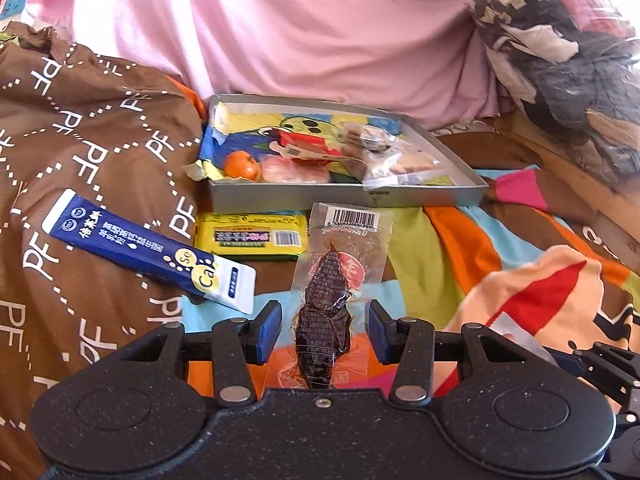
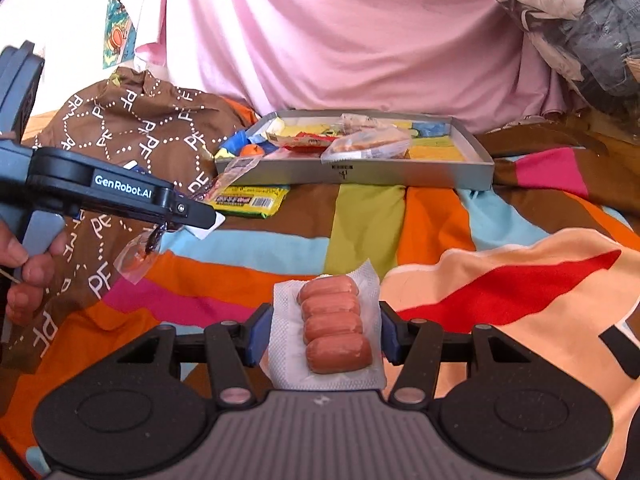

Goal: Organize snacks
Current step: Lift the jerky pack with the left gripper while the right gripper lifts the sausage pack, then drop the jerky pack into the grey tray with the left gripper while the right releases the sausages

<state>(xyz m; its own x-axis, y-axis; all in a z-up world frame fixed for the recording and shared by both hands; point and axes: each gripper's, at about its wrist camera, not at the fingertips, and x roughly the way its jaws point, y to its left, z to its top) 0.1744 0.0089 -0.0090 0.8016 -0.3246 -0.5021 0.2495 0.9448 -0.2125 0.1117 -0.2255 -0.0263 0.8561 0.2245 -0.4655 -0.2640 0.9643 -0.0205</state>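
Our left gripper (image 1: 324,332) has its blue pads wide apart on either side of a clear packet of dark dried meat (image 1: 334,304), and neither pad touches it; from the right wrist view that packet's near end hangs off the bedspread beneath the left gripper, so we cannot tell what bears it. Our right gripper (image 2: 326,334) has its fingers (image 2: 390,332) set against the two edges of a sealed sausage pack (image 2: 330,330) holding four sausages side by side, and we hold that pack just above the striped bedspread (image 2: 368,224). A hand (image 2: 28,264) grips the handle of the left gripper at the left edge of the right wrist view. Ahead of both grippers a grey tray (image 1: 344,196) sits on the bedspread near its far edge, against a pink sheet (image 1: 300,28). In the tray we see an orange (image 1: 241,165) in the near left corner, a pink wrapped snack (image 1: 296,170) just beside it, a red packet (image 1: 304,144) behind, and a clear bag of biscuits (image 1: 396,164) toward the right wall. Just outside the tray's near wall lies a yellow packet (image 1: 250,236), flat on the bedspread, with the far end of the meat packet beside it. Left of that, a blue tube (image 1: 152,250) rests aslant on a brown quilt (image 1: 80,140) printed with white letters.
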